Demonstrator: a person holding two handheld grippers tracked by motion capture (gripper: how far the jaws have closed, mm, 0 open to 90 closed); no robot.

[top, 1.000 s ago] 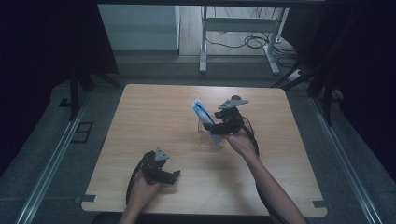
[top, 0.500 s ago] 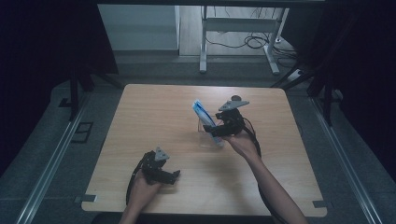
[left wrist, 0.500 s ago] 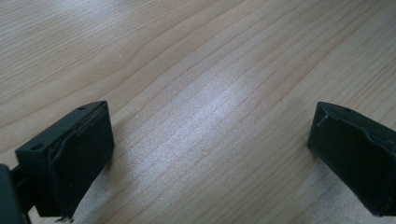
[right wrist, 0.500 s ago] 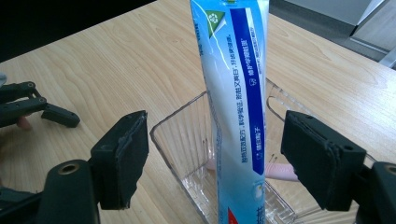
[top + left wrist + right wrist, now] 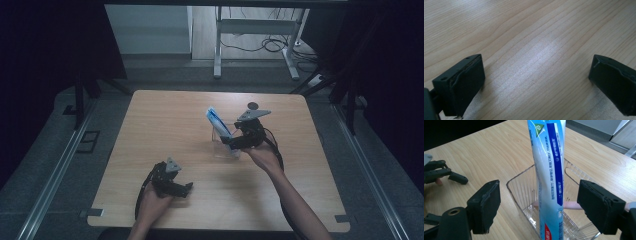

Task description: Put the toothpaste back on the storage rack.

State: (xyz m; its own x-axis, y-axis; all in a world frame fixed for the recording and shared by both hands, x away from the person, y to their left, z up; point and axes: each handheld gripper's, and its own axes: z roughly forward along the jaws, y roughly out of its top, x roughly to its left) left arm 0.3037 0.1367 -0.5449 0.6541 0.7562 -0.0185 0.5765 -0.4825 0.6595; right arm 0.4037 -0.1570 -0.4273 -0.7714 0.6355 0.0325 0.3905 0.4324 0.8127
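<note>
**Toothpaste tube standing in a clear tray, right jaws spread around it**

The white-and-blue plastic toothpaste tube (image 5: 548, 170) carries a dark blue band down its length printed with white Chinese characters, too small to read with certainty. A small green recycling mark sits near its upper end, and a red patch with larger white characters shows at the bottom edge of the right gripper view. Its long axis runs nearly upright; in the high view the tube (image 5: 217, 121) leans, its top tipped toward the far left of the table. The body is flat and glossy, pale blue fading to white beside the band.

The tube's lower end stands inside a clear ribbed plastic tray (image 5: 524, 195), and a pale pink stick-like item (image 5: 574, 205) lies across the tray's floor behind it. The tray rests on the light wood-grain table (image 5: 165, 120), right of centre.

The right gripper (image 5: 544, 205) has its black jaws on either side of the tube, spread wide and clear of its surface; they have just been opening, with the tube between them. In the high view the right gripper (image 5: 231, 144) sits just beside the tray.

The left gripper (image 5: 536, 82) lies low over bare wood near the table's front edge, well apart from the tray, its jaws wide apart with nothing between them.
</note>
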